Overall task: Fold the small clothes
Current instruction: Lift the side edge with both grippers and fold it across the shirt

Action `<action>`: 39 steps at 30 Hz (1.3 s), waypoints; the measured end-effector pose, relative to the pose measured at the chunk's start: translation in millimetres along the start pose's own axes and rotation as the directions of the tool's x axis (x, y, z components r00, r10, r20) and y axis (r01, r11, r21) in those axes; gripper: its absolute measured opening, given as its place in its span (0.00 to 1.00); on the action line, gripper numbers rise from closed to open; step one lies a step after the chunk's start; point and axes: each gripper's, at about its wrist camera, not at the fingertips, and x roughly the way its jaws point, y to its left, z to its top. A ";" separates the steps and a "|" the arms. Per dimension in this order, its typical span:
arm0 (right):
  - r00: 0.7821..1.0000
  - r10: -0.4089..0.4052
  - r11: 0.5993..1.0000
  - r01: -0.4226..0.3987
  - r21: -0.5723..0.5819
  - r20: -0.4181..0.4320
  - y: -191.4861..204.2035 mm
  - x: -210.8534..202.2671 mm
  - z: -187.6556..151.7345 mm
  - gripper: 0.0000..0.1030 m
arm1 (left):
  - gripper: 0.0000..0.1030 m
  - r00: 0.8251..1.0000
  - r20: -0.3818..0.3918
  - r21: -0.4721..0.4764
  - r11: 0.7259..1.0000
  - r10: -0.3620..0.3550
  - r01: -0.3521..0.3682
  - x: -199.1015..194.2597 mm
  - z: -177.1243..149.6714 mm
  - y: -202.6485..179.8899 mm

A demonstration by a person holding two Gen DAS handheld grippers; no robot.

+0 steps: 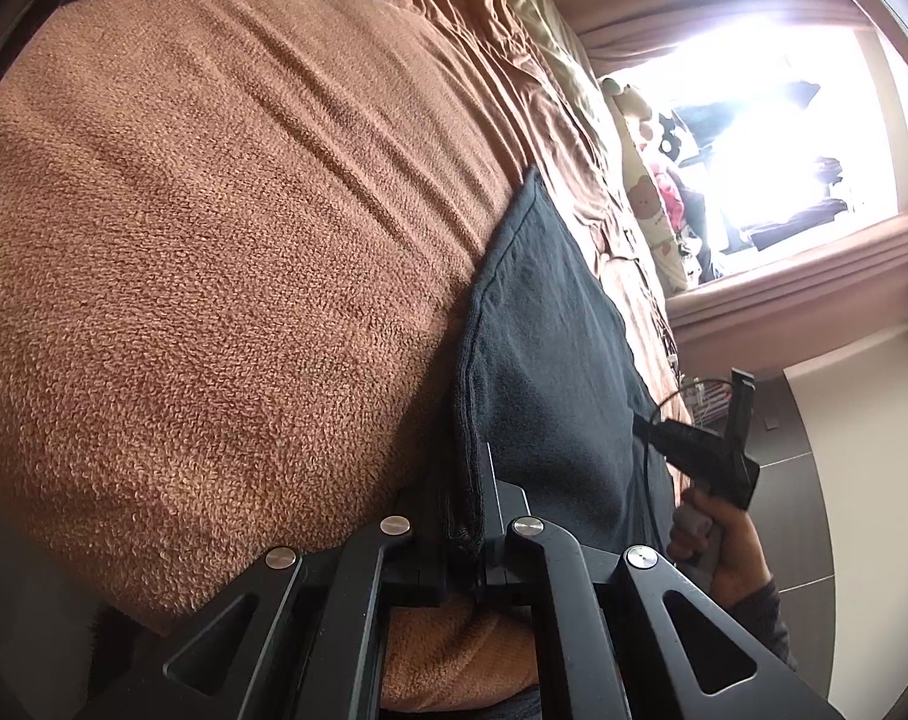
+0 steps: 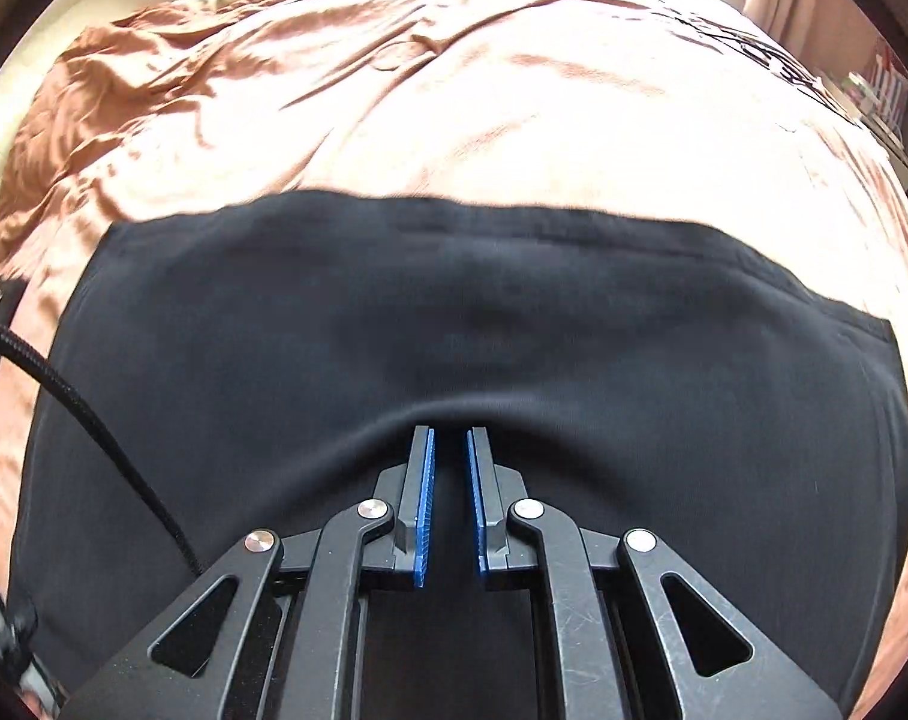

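A dark, folded garment (image 1: 550, 360) lies on a bed. In the left wrist view my left gripper (image 1: 463, 471) is shut on the garment's thick folded edge, which runs up between the fingers. My right gripper (image 1: 743, 381) shows at the garment's far side, held by a hand (image 1: 718, 546). In the right wrist view the same garment (image 2: 454, 312) is spread flat and wide. My right gripper (image 2: 451, 435) hovers low over its near part, blue pads (image 2: 425, 498) a narrow gap apart with nothing between them. A crease in the cloth bends around the fingertips.
A brown fleece blanket (image 1: 214, 240) covers the bed left of the garment. A wrinkled orange sheet (image 2: 454, 90) stretches beyond it. Plush toys and a pillow (image 1: 646, 180) sit by a bright window (image 1: 784, 120). A black cable (image 2: 94, 420) crosses the garment's left side.
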 end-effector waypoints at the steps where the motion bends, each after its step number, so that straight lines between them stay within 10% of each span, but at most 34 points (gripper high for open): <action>1: 1.000 -0.007 1.000 0.007 0.004 0.004 0.5 4.2 4.5 0.07 | 0.05 1.000 -0.002 0.000 1.000 0.001 -0.001 0.7 0.7 -0.2; 17: 0.999 -0.042 0.999 0.042 0.011 0.018 3.0 6.6 35.4 0.06 | 0.05 1.000 -0.015 -0.006 1.000 -0.011 0.011 5.7 10.2 -0.9; 39: 0.997 0.058 0.987 -0.065 -0.148 -0.049 0.5 -78.7 -136.9 0.06 | 0.05 0.997 -0.052 0.015 0.998 -0.052 0.053 1.2 31.7 -11.7</action>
